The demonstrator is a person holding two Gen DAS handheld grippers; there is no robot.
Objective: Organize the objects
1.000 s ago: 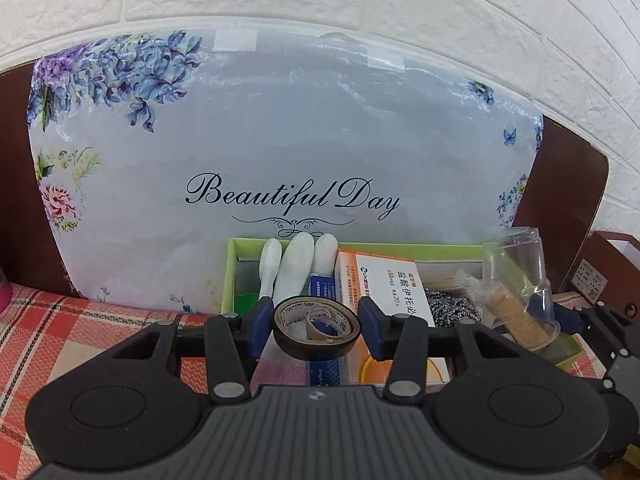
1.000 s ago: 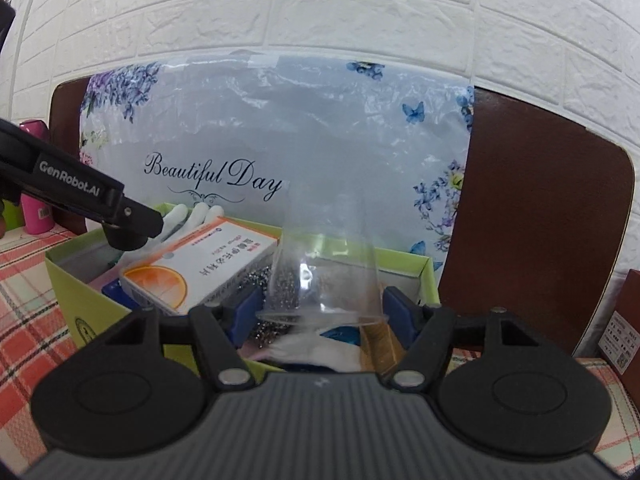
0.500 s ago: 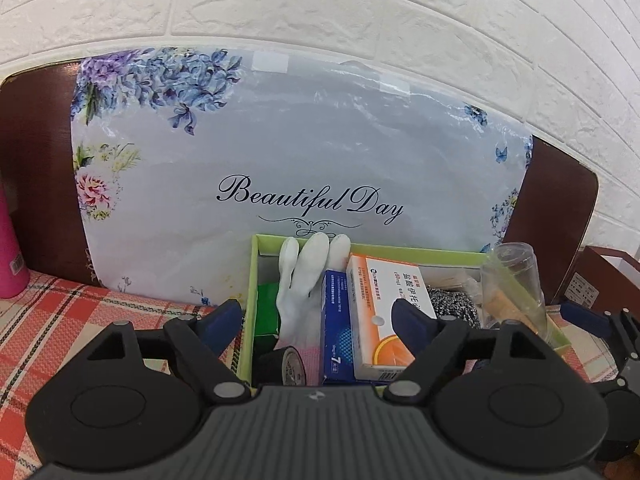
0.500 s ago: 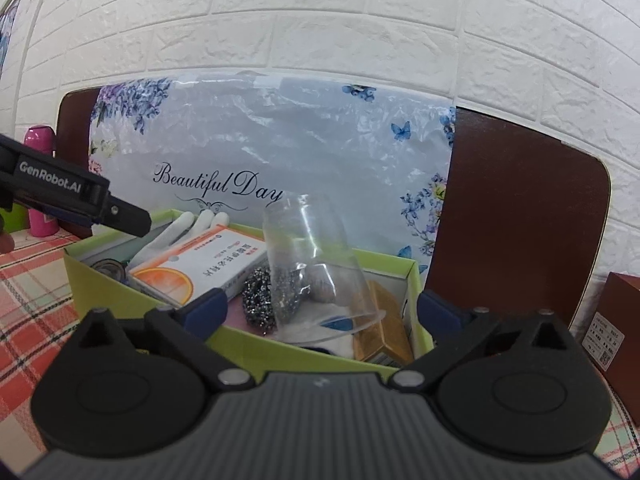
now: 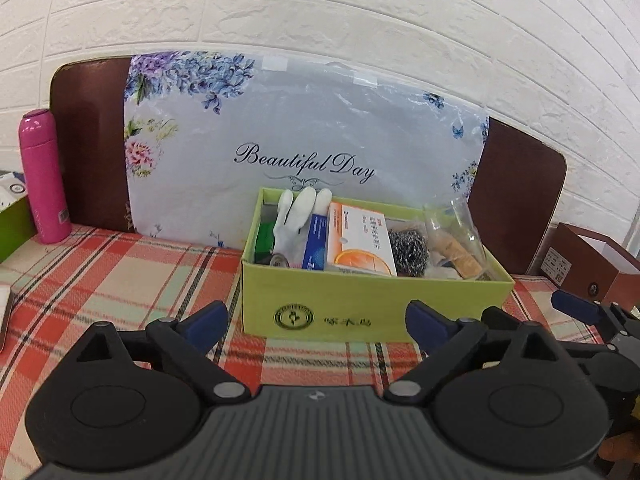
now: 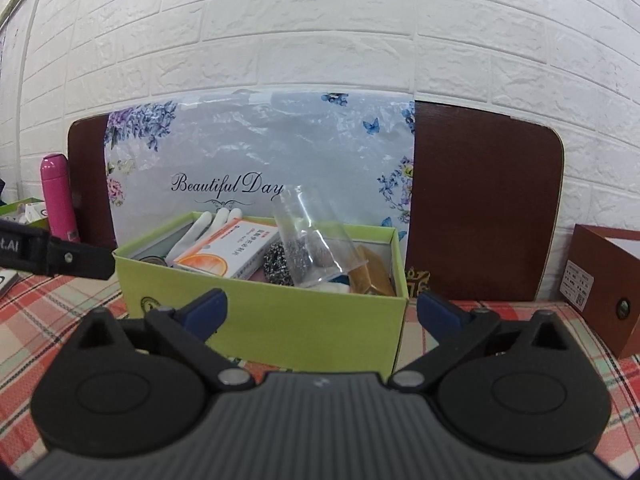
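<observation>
A green box (image 5: 360, 304) stands on the checked tablecloth, also in the right wrist view (image 6: 280, 312). It holds a white glove (image 5: 298, 216), an orange-and-white medicine carton (image 5: 360, 240), a steel scourer (image 5: 408, 248), a tape roll (image 5: 278, 260) at the left and a clear plastic cup (image 6: 312, 240) lying tilted at the right. My left gripper (image 5: 316, 324) is open and empty, in front of the box. My right gripper (image 6: 320, 312) is open and empty, in front of the box.
A pink bottle (image 5: 42, 176) stands at the left by a floral "Beautiful Day" board (image 5: 304, 152) leaning on the brick wall. A brown box (image 6: 604, 288) sits at the right. A second green box (image 5: 12, 224) is at the far left edge.
The left gripper let go of the tape roll into the box, the right let go of the clear cup. Both opened and drew back from the box.
</observation>
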